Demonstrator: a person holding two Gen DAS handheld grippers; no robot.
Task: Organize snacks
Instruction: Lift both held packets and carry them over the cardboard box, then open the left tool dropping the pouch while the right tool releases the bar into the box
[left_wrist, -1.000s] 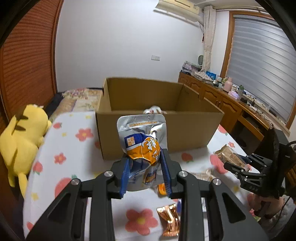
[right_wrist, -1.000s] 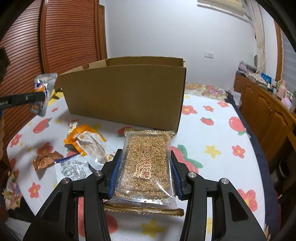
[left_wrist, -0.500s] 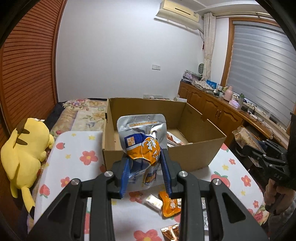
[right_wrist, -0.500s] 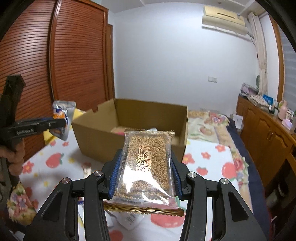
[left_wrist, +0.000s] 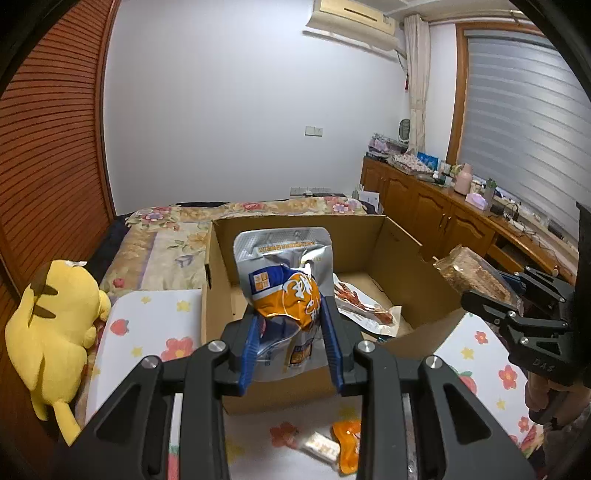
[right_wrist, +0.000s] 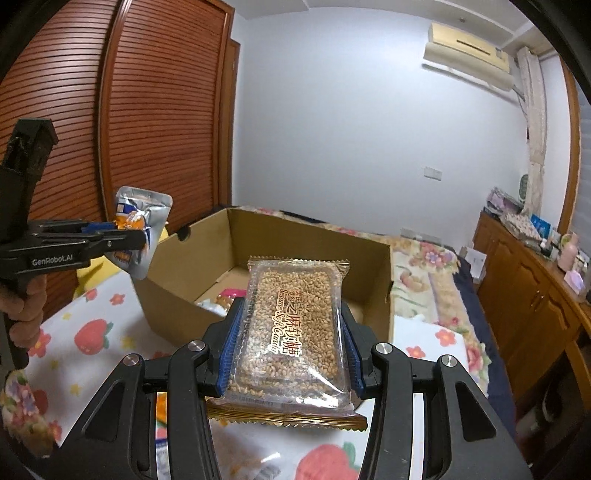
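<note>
My left gripper (left_wrist: 291, 332) is shut on a silver and orange snack pouch (left_wrist: 284, 280), held above the near wall of an open cardboard box (left_wrist: 402, 236). It also shows in the right wrist view (right_wrist: 136, 236). My right gripper (right_wrist: 290, 343) is shut on a clear pack of sesame candy (right_wrist: 291, 328), held above the box's (right_wrist: 258, 236) near edge. That pack also shows at the right of the left wrist view (left_wrist: 476, 273). A snack packet with red pieces (left_wrist: 362, 302) lies inside the box.
The box stands on a flowered tablecloth (left_wrist: 147, 325). Loose snacks lie in front of it, an orange packet (left_wrist: 347, 443) and a small pale one (left_wrist: 321, 445). A yellow plush toy (left_wrist: 55, 325) sits at the left. Wooden cabinets (left_wrist: 443, 218) line the right wall.
Both grippers have risen and moved forward with their snacks, from low over the table to above the box. The box interior has come into view.
</note>
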